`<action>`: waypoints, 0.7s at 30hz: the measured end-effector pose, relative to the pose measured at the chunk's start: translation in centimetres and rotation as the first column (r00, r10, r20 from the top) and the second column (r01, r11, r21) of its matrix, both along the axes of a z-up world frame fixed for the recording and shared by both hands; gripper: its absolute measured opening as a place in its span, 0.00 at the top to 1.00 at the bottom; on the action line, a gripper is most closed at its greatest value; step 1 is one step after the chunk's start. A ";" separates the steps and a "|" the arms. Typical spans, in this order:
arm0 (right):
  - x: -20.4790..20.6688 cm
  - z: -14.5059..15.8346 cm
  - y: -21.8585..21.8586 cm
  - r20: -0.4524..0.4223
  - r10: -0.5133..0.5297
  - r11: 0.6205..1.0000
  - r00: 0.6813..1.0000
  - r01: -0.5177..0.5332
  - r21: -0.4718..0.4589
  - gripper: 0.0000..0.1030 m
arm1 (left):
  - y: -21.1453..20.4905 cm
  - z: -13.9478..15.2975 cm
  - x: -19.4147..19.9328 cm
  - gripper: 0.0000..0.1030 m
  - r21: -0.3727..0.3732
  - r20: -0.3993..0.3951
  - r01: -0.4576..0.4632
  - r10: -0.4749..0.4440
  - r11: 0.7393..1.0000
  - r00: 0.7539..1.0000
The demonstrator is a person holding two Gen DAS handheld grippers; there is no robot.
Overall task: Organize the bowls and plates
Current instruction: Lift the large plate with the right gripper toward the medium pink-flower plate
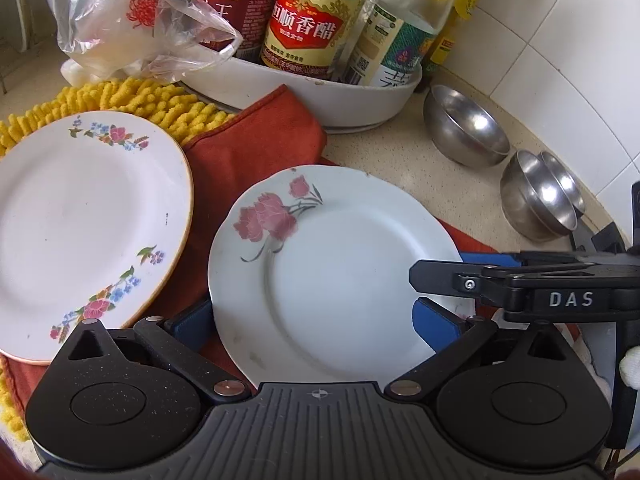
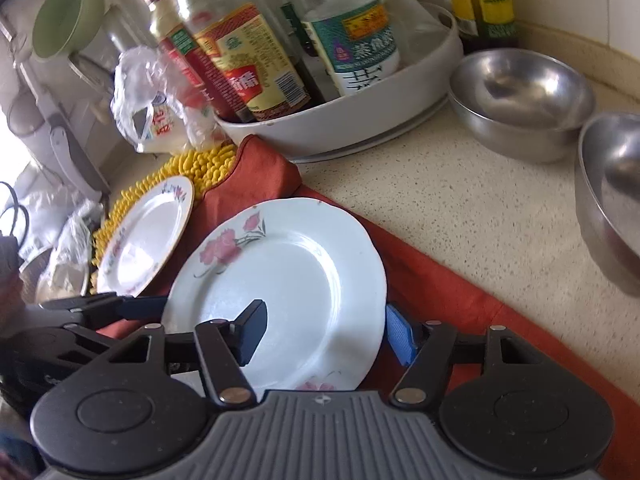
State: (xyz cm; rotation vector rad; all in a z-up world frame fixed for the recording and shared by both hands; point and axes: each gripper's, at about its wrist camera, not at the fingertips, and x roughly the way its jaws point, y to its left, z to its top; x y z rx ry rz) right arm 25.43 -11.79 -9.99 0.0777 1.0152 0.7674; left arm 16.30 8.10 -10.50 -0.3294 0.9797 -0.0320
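Observation:
A white plate with pink roses point(image 1: 340, 272) point(image 2: 280, 288) lies on an orange cloth point(image 1: 256, 136) point(image 2: 432, 288). My left gripper point(image 1: 312, 320) is open, its blue pads either side of the plate's near rim. My right gripper point(image 2: 324, 332) is open at the plate's right rim, one finger over the plate and one beside it; it shows in the left wrist view point(image 1: 448, 292). A second plate with small flowers point(image 1: 80, 232) point(image 2: 148, 236) lies to the left. Steel bowls point(image 1: 464, 128) point(image 2: 520, 96) stand to the right, one bowl point(image 1: 536, 196) point(image 2: 612, 196) nearer.
A white tray point(image 1: 360, 100) point(image 2: 360, 120) of sauce bottles stands behind the plates. A yellow chenille mat point(image 1: 132, 100) point(image 2: 192, 168) and a plastic bag point(image 1: 132, 20) point(image 2: 160, 100) lie at back left. The tiled wall point(image 1: 560, 40) curves round the right side.

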 end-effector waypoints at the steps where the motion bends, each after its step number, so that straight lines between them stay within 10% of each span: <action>1: -0.1 0.1 0.0 -0.001 -0.008 1.000 1.000 0.008 -0.011 0.45 | 0.0 0.0 0.1 0.01 0.000 -0.003 -0.002 0.002 1.000 1.000; 21: -2.5 3.7 -2.7 0.046 -0.077 0.997 0.996 0.076 0.017 0.45 | -2.4 3.8 -0.9 0.01 0.066 0.111 0.047 -0.054 0.997 0.992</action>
